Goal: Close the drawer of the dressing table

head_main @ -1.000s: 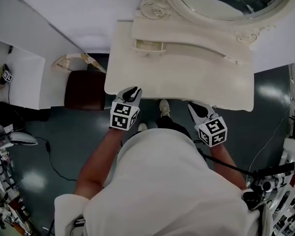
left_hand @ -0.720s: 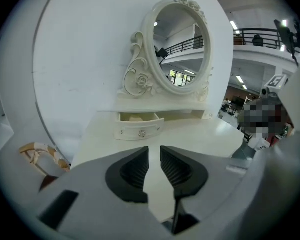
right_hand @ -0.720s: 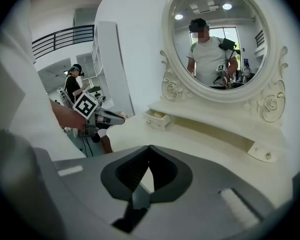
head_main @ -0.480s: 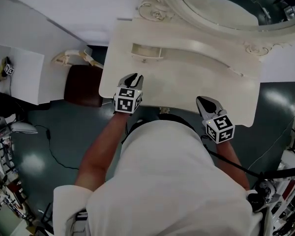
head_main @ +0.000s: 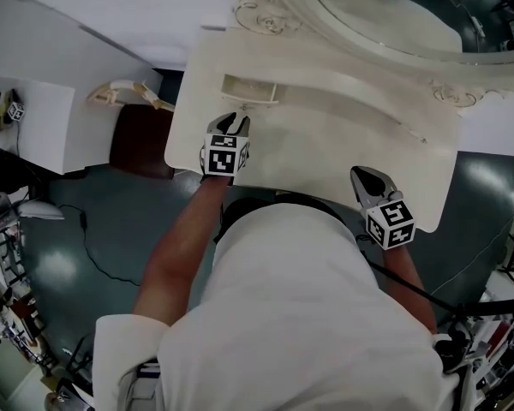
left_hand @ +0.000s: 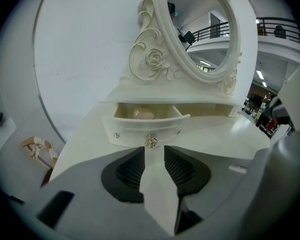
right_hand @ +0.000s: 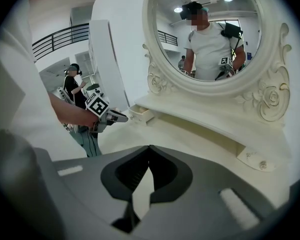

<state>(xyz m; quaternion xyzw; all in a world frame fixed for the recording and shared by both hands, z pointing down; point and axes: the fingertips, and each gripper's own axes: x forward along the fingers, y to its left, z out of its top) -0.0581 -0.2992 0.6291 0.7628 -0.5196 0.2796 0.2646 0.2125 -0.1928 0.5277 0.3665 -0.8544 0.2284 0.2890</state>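
The open drawer (left_hand: 140, 132) holds one pale, rounded object (left_hand: 143, 114) inside.

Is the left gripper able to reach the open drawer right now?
Probably yes: the left gripper, its fingers just opened wider with nothing between them, points at the drawer, only bare tabletop between.

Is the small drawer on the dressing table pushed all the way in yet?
No, the drawer sticks out from the dressing table, and its open inside shows behind the knob.
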